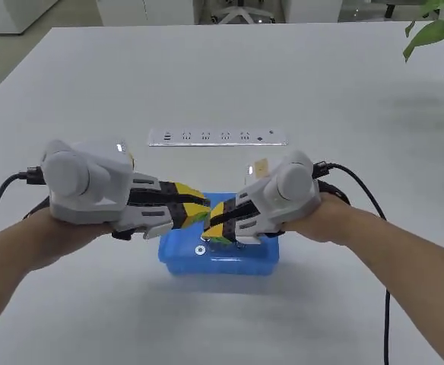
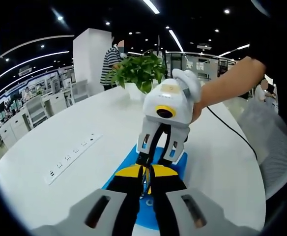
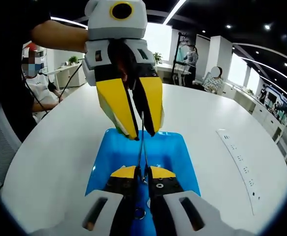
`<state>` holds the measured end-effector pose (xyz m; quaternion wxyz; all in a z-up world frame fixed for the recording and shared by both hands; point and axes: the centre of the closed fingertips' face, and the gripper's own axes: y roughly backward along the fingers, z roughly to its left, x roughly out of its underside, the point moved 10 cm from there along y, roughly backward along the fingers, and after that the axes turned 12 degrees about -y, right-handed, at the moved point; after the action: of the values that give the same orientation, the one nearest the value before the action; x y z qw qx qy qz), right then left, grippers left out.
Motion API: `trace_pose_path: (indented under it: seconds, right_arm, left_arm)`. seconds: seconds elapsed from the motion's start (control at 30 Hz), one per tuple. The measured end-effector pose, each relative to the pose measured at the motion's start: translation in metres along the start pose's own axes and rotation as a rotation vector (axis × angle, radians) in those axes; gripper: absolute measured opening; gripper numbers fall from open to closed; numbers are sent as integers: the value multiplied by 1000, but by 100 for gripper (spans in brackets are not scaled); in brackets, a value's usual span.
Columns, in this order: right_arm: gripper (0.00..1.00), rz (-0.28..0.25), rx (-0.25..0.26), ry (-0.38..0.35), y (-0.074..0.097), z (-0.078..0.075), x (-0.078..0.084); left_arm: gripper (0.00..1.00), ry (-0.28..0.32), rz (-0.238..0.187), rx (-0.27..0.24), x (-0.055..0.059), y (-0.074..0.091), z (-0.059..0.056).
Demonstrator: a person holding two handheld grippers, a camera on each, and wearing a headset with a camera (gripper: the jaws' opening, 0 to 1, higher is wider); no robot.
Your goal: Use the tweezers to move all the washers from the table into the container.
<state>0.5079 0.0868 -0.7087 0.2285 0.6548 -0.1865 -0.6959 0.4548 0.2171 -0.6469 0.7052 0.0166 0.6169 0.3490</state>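
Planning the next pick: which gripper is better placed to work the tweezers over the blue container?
Right, probably. The tweezers sit clamped in the right gripper, pointing over the blue container; the left gripper only flanks their far end.

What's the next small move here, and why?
Probably ease the left gripper open a little: both it and the right gripper clamp the tweezers above the blue container, where a washer already lies, so any washer held would drop in.

Head view downward; gripper views close, face-to-face across the container [image 1: 218, 263].
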Motion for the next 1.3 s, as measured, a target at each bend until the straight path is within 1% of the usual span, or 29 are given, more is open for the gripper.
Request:
trace_pose_path:
  seconds: [0.1, 0.43, 0.6, 0.83, 1.3]
  right_arm:
    - [9, 1, -1, 2, 0, 0, 0]
    - [10, 11, 7, 7, 0, -1, -2]
    - [11, 14, 11, 9, -1, -1, -2]
    - [12, 14, 12, 8, -1, 0, -3]
    - [12, 2, 15, 0, 2, 1, -5]
  left_arm:
    - [8, -6, 0, 8, 0, -1, 1]
    - [7, -35, 3, 14, 0, -1, 3]
    - [6, -37, 0, 22, -1, -1, 2]
    - [6, -43, 2, 17, -2, 1, 3]
    - [5, -53, -6, 24, -6, 4, 3]
